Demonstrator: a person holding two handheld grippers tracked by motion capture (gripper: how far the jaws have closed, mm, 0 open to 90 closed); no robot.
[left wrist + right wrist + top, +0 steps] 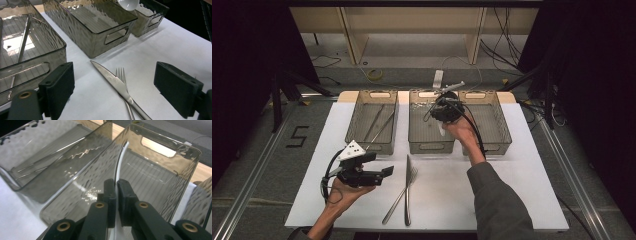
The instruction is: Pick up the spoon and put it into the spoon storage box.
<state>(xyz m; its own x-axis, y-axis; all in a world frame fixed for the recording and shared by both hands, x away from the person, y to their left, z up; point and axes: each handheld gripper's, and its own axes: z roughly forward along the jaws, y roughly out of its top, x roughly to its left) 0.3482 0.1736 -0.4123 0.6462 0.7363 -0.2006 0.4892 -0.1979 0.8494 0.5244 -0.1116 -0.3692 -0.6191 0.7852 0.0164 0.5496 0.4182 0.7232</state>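
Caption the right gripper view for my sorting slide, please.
Right gripper, jaws shut on a white spoon, holds it over the middle tinted bin.

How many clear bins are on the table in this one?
3, in a row at the table's far edge: left bin holding thin utensils, middle bin, right bin.
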